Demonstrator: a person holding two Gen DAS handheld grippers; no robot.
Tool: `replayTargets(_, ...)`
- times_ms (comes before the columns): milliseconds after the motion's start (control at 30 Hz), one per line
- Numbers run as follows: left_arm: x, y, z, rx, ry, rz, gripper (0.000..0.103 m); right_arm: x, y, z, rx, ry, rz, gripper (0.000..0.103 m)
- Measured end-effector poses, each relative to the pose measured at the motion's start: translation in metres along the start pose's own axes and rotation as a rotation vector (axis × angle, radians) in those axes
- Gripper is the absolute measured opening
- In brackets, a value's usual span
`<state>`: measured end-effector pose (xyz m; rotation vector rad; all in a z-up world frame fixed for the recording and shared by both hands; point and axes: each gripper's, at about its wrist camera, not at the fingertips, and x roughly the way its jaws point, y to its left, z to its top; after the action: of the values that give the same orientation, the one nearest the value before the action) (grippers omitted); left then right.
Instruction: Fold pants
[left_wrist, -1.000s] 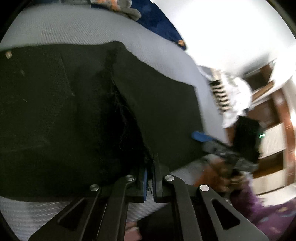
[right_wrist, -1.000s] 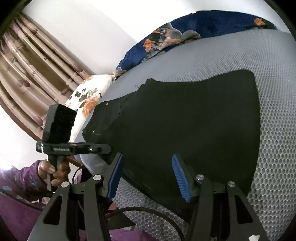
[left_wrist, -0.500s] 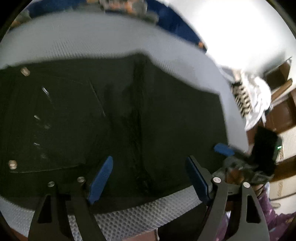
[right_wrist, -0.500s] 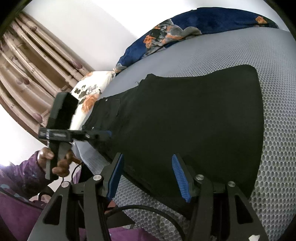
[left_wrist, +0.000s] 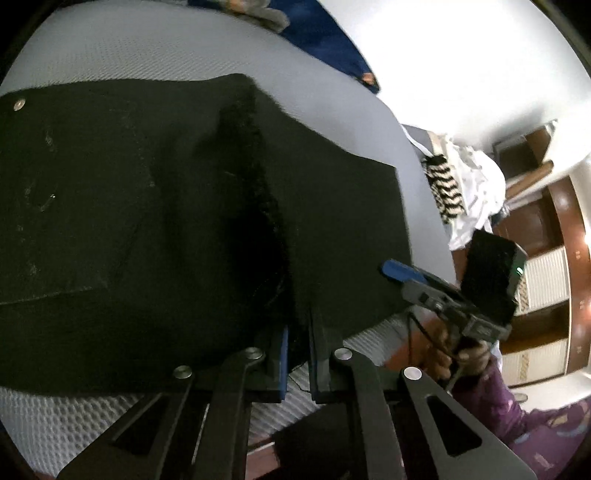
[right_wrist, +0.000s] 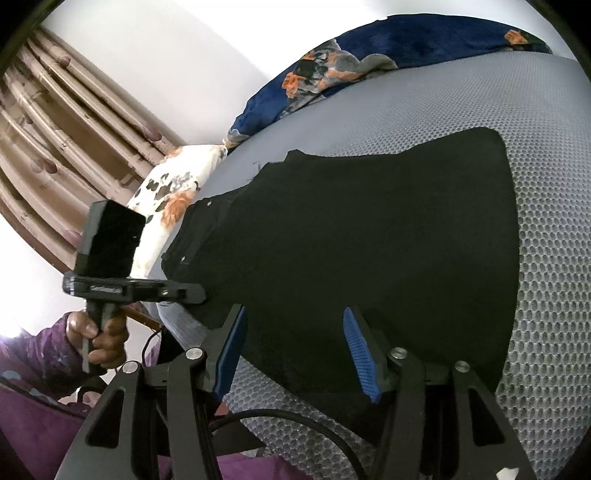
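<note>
Nearest us, our left gripper (left_wrist: 295, 350) is clenched on the near hem of the black denim pants (left_wrist: 147, 221), its fingers pinching a raised ridge of cloth at the edge of the grey mesh mattress (left_wrist: 74, 417). Our right gripper (right_wrist: 291, 350) hangs released, its blue-padded fingers spread wide just over the same near edge, gripping nothing. The pants lie flat across the mattress, already doubled, we judge; their long axis runs left to right along the near edge, the riveted waistband end (right_wrist: 195, 236) toward the left and the far straight edge (right_wrist: 513, 221) to the right. So the coming fold turns on the right gripper, the nearer to that free end. Beyond lie a floral white pillow (right_wrist: 173, 195) and a navy flowered blanket (right_wrist: 406, 48)
</note>
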<state>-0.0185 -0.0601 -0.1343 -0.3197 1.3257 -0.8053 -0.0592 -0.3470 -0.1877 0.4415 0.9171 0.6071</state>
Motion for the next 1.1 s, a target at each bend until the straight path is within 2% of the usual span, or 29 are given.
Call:
replayTargets(100,-0.007,-0.001,-0.004,-0.007,-0.007,-0.001,0.008,-0.003,0.0,0.001,-0.006,-0.007,0.004,0.053)
replayTargets(233,0.005,0.014,-0.006,-0.002,0.003,0.063,0.009,0.002,-0.002,0.001,-0.006,0.002,-0.004,0.053)
replayTargets(300,0.012,0.017,-0.006,0.027,-0.014,0.131,0.021,0.004,0.0,-0.001,-0.021,0.017,-0.019,0.053)
replayTargets(367,0.011,0.021,-0.007,0.008,-0.039,0.109,0.021,0.004,0.0,-0.001,-0.021,0.019,-0.022,0.053)
replayTargets(433,0.006,0.023,-0.008,-0.03,-0.038,0.107,0.026,-0.003,0.002,0.003,-0.014,-0.005,-0.011,0.053)
replayTargets(500,-0.006,0.026,-0.008,-0.06,-0.061,0.14,0.043,-0.011,0.009,0.009,-0.031,-0.042,0.009,0.053)
replayTargets(567,-0.026,0.031,-0.008,-0.077,-0.121,0.142,0.052,-0.015,0.016,0.012,-0.058,-0.067,0.014,0.053)
replayTargets(633,-0.04,0.033,-0.009,-0.074,-0.196,0.127,0.061,-0.005,0.018,0.01,-0.07,-0.04,0.011,0.053)
replayTargets(667,-0.039,0.033,-0.009,-0.062,-0.2,0.158,0.07,0.009,0.015,0.006,-0.07,0.013,-0.009,0.053)
replayTargets(700,-0.032,0.035,-0.007,-0.046,-0.175,0.216,0.071,0.021,0.013,0.002,-0.074,0.061,-0.043,0.052)
replayTargets(733,-0.026,0.037,-0.007,-0.032,-0.15,0.24,0.071,0.025,0.014,0.0,-0.09,0.072,-0.067,0.051)
replayTargets(800,-0.031,0.041,-0.011,-0.032,-0.162,0.227,0.071,0.014,0.022,0.005,-0.088,0.06,-0.047,0.052)
replayTargets(833,-0.04,0.041,-0.011,-0.043,-0.188,0.216,0.071,0.004,0.025,0.01,-0.085,0.032,-0.039,0.052)
replayTargets(900,-0.064,0.042,-0.012,-0.057,-0.247,0.209,0.071,-0.031,0.026,0.019,-0.079,-0.077,-0.072,0.055)
replayTargets(967,-0.087,0.049,-0.013,-0.083,-0.3,0.212,0.071,-0.054,0.009,0.024,-0.018,-0.136,-0.1,0.063)
replayTargets(1033,-0.104,0.058,-0.015,-0.111,-0.329,0.215,0.071,-0.075,-0.027,0.023,0.107,-0.178,-0.116,0.064)
replayTargets(1100,-0.116,0.068,-0.017,-0.131,-0.354,0.231,0.071,-0.085,-0.057,0.017,0.208,-0.183,-0.121,0.064)
